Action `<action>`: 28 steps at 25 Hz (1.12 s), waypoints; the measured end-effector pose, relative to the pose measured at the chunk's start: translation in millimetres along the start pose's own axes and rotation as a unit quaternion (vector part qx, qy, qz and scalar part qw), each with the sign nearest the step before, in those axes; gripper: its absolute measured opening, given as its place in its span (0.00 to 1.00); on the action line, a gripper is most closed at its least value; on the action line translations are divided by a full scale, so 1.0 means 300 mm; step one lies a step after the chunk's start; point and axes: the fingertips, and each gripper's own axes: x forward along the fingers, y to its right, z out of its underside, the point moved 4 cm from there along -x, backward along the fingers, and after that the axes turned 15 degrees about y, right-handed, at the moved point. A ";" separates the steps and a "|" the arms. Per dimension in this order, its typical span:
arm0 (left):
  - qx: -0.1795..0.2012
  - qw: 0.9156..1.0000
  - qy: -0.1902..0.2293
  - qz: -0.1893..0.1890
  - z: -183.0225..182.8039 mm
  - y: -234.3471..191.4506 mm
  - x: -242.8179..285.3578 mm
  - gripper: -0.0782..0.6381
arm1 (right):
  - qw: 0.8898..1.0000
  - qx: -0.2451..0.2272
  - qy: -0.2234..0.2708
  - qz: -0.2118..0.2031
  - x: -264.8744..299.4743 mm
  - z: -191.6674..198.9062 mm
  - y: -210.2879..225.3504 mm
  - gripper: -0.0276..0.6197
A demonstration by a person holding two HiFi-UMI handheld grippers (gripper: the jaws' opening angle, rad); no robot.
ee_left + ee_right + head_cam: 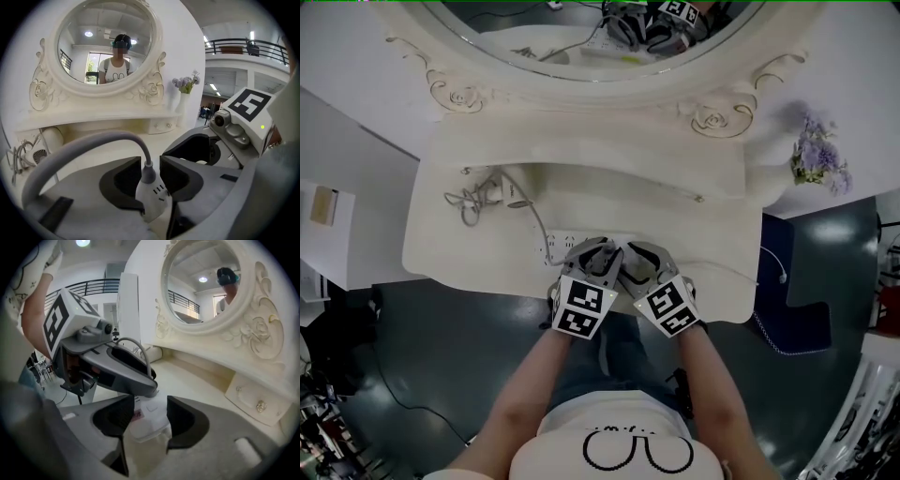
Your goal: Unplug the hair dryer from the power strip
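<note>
On the white dressing table [694,234] a white power strip [566,246] lies near the front edge. The hair dryer [500,192] rests at the back left, also seen in the left gripper view [44,143]. Its grey plug [152,192] stands in the strip, and the grey cable [84,147] arches away to the left. My left gripper [150,171] is shut on the plug, a pad on each side. My right gripper [151,416] is open, its pads straddling the end of the power strip [147,425]. Both grippers sit side by side [598,249] [637,253].
A round mirror [591,37] in a carved frame rises behind the table. A vase of purple flowers [816,159] stands at the right. A coiled cord [467,202] lies by the dryer. A small drawer with a knob [260,405] is at the back. A thin white cable [773,267] hangs off the right side.
</note>
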 end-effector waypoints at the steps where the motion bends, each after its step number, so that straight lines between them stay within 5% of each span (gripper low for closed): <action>1: 0.006 1.000 -0.011 -0.004 0.005 0.000 0.003 0.27 | 1.000 -0.002 -0.001 -0.006 0.004 0.005 0.000 0.37; 5: 0.003 1.000 -0.030 -0.007 0.006 -0.010 0.009 0.21 | 1.000 -0.005 -0.001 -0.017 0.006 0.005 0.000 0.36; 13: -0.086 0.995 -0.043 0.010 -0.022 -0.021 0.009 0.19 | 1.000 -0.002 -0.015 -0.020 0.007 0.006 0.000 0.36; 22: 0.058 0.997 -0.059 0.006 -0.012 0.008 0.007 0.18 | 1.000 -0.001 -0.015 -0.020 0.006 0.009 0.002 0.36; 28: -0.094 0.995 -0.039 0.013 -0.036 -0.025 0.003 0.18 | 1.000 0.000 -0.010 -0.013 0.005 0.007 -0.002 0.36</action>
